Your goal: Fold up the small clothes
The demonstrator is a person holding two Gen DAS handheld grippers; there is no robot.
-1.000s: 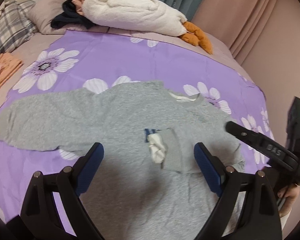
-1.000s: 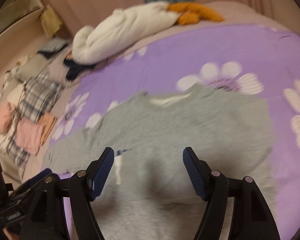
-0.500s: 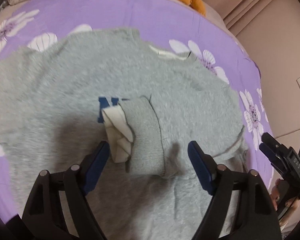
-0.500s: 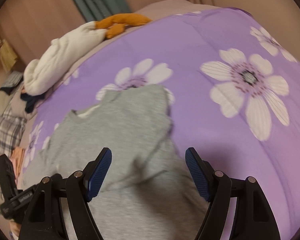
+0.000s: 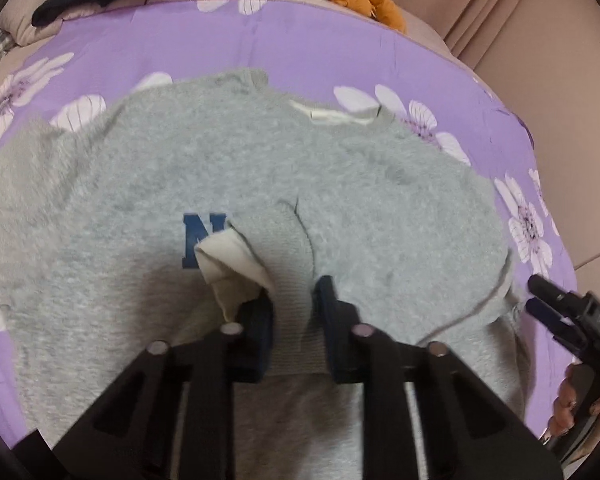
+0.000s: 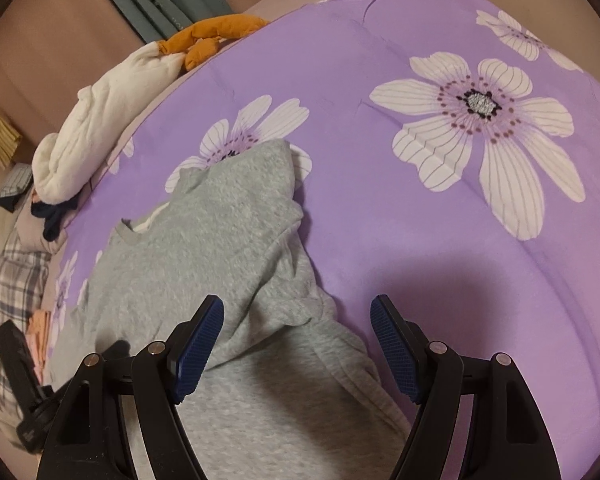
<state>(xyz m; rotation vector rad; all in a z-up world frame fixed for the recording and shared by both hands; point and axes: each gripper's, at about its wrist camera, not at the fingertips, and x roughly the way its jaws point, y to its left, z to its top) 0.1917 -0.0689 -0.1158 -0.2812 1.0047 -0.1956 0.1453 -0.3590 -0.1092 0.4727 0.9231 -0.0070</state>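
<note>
In the left wrist view, the left gripper (image 5: 293, 308) has its fingers (image 5: 257, 320) clenched on the ribbed cuff (image 5: 290, 280) of the grey sweatshirt's sleeve, which lies folded across the chest of the grey sweatshirt (image 5: 140, 184) beside a blue printed letter (image 5: 202, 240); the cuff's cream lining (image 5: 228, 272) is turned outward. The sweatshirt lies spread face-up on the bed's purple flowered cover (image 5: 260, 48), collar away from the camera. To do this step well, I judge the cuff should be carried low and straight so the sleeve lies flat along the body without dragging the chest fabric into wrinkles, and the turned-out lining should be smoothed back before release. The right gripper (image 5: 556, 312) shows at the right edge; from here I cannot tell how its fingers stand. In the right wrist view, the right gripper (image 6: 296, 352) has its fingers released and spread wide, hovering over the sweatshirt's rumpled side edge (image 6: 284, 312), touching nothing; that ridge probably needs flattening before the next fold. Beyond, the cover is smooth; a white plush toy (image 6: 112, 112) with orange feet (image 6: 212, 36) lies near the pinkish wall, with checked fabric (image 6: 16, 284) and other clothes at the left.
</note>
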